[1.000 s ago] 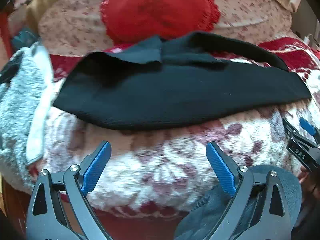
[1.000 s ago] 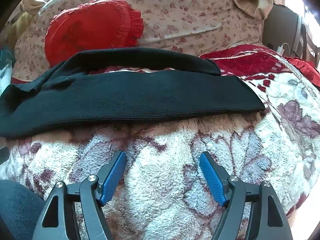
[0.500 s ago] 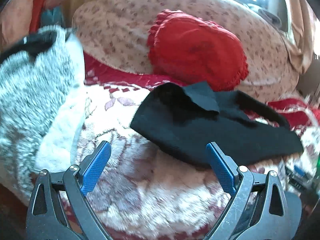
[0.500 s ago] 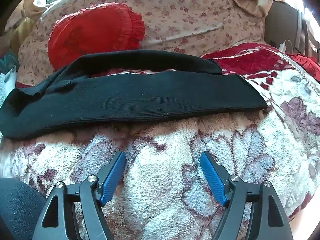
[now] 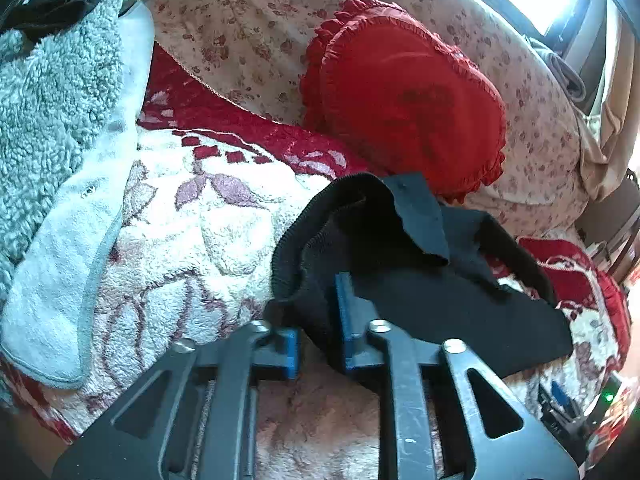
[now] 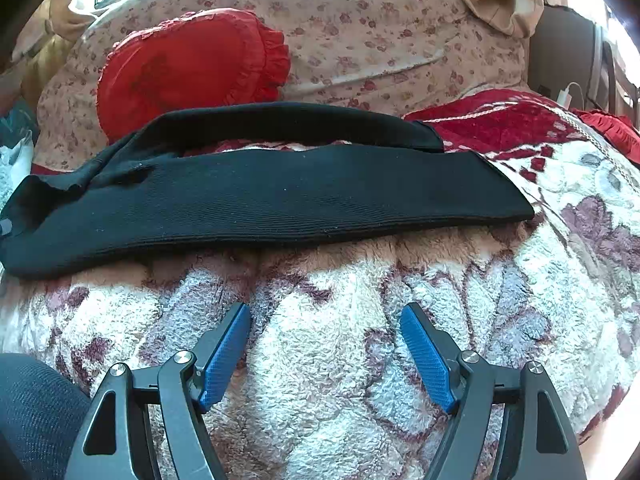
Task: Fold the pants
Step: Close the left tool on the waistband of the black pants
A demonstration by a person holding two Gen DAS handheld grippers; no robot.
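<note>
- Closing on the waistband end of the black pants (image 5: 420,292), the left gripper (image 5: 318,332) had a bunched fold of fabric between its blue pads.
- Ahead of the right gripper (image 6: 324,344), which sat spread and empty over the floral fleece blanket (image 6: 340,360), the pants lay lengthwise, legs roughly stacked.
- Judging by this, the crosswise folds remained undone.
</note>
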